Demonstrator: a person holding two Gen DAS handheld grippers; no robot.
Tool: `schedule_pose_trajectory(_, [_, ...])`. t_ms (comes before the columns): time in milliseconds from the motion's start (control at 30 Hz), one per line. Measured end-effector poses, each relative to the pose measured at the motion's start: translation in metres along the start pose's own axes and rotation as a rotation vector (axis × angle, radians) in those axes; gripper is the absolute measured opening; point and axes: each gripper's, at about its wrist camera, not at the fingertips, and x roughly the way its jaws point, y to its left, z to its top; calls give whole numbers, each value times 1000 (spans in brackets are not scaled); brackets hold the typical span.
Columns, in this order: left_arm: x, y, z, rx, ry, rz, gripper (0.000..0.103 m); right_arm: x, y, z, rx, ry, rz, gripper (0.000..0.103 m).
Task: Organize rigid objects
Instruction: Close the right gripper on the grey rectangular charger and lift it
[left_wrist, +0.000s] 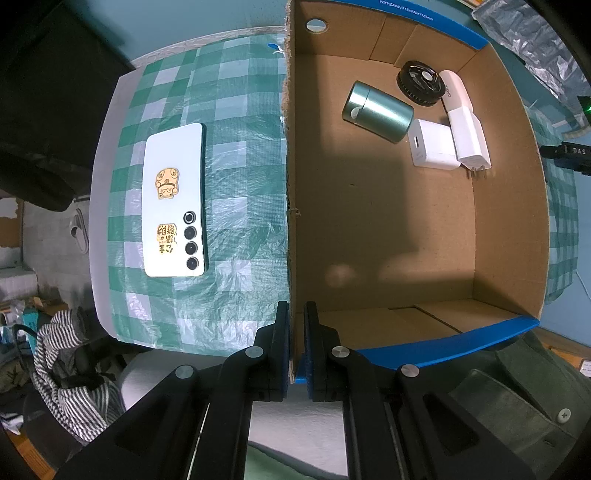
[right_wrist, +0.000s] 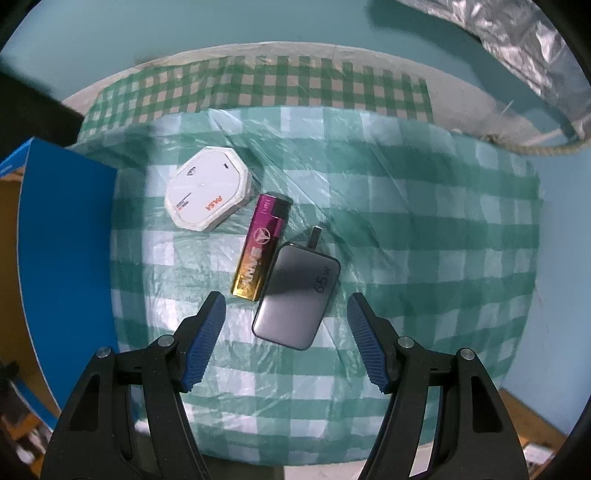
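In the left wrist view my left gripper (left_wrist: 295, 314) is shut on the left wall of an open cardboard box (left_wrist: 290, 184). Inside the box lie a green metal cylinder (left_wrist: 376, 110), a black round part (left_wrist: 419, 84), a white charger cube (left_wrist: 432, 144) and a white plug-in device (left_wrist: 463, 122). A white phone (left_wrist: 175, 199) with gold stickers lies face down left of the box. In the right wrist view my right gripper (right_wrist: 286, 299) is open above a grey 65W charger (right_wrist: 295, 295). A pink-gold lighter (right_wrist: 260, 242) touches the charger's left side, and a white octagonal case (right_wrist: 208, 188) lies further left.
A green checked plastic cloth (right_wrist: 424, 229) covers the small table. The box's blue outer side (right_wrist: 66, 240) stands at the left of the right wrist view. A striped cloth (left_wrist: 74, 373) and clutter lie below the table's left edge. Silver foil (right_wrist: 517, 48) hangs at the upper right.
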Motion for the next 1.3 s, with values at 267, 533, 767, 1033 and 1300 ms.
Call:
schedule_pose_trajectory(267, [-1, 1, 0, -2, 0, 1, 7, 19, -8, 5, 49, 12, 13, 68])
schedule_pose_trajectory(533, [-1, 2, -1, -3, 1, 0, 7, 26, -4, 3, -6, 26, 13, 45])
schedule_pose_trajectory(767, [-1, 3, -3, -7, 2, -4, 7, 30, 17, -11, -203, 89, -48, 43])
schedule_pose_trajectory(1033, [0, 2, -5, -16, 8, -6, 7, 34, 18, -21, -190, 95, -48, 42])
schedule_pose_trajectory(1300, [0, 3, -7, -19, 10, -6, 7, 42, 14, -19, -161, 62, -42, 41])
